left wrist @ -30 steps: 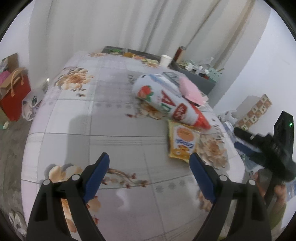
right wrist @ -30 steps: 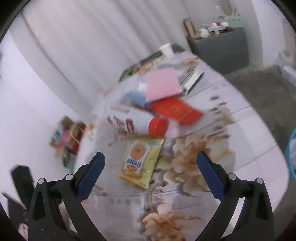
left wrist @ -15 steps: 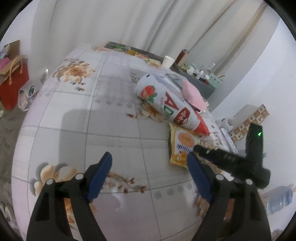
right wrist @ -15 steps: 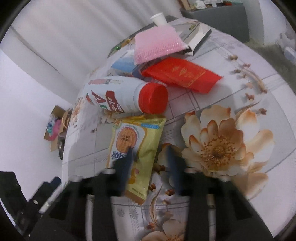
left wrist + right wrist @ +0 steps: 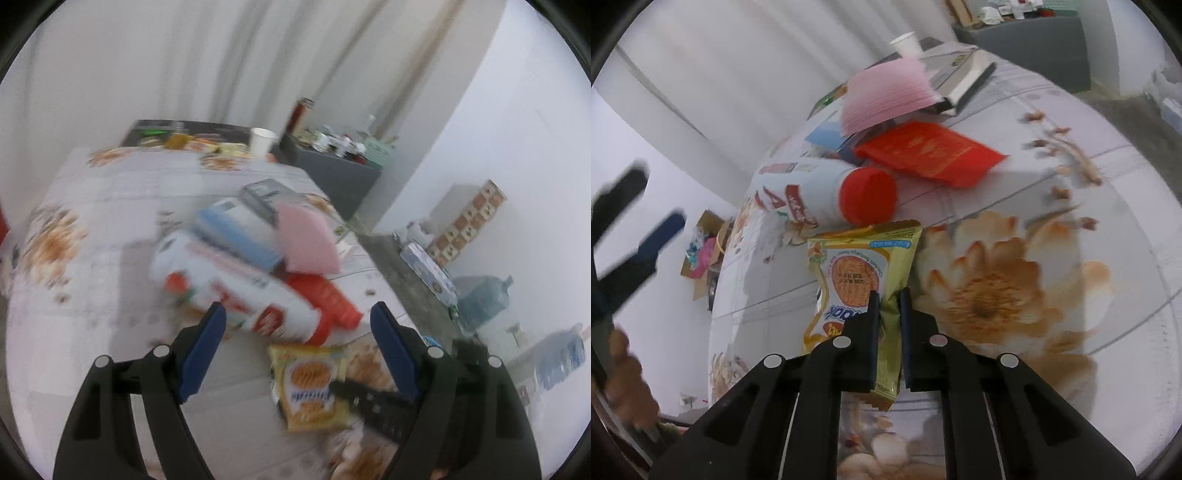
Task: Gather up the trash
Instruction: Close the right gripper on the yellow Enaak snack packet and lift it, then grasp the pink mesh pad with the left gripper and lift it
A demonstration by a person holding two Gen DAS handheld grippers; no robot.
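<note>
A yellow snack packet [image 5: 857,266] lies on the floral tablecloth [image 5: 1015,288], just below the red cap of a white bottle [image 5: 820,192] lying on its side. My right gripper [image 5: 888,295] is closing, and its pads pinch the packet's near right edge. In the left wrist view the same packet [image 5: 310,387] lies low and right of centre, with the right gripper [image 5: 369,402] reaching onto it from the right. My left gripper [image 5: 297,308] hovers over the bottle [image 5: 236,288], jaws wide and opening slightly, nothing between them.
Behind the bottle lie a red foil packet [image 5: 931,151], a pink pad [image 5: 886,99], books [image 5: 964,74] and a paper cup [image 5: 905,40]. A grey cabinet [image 5: 332,173] stands past the table's far corner. Water jugs [image 5: 484,299] stand on the floor at the right.
My right gripper went from wide open to closed on the yellow packet's edge, sinking towards it. My left gripper swung right and closer to the bottle; its view is now blurred.
</note>
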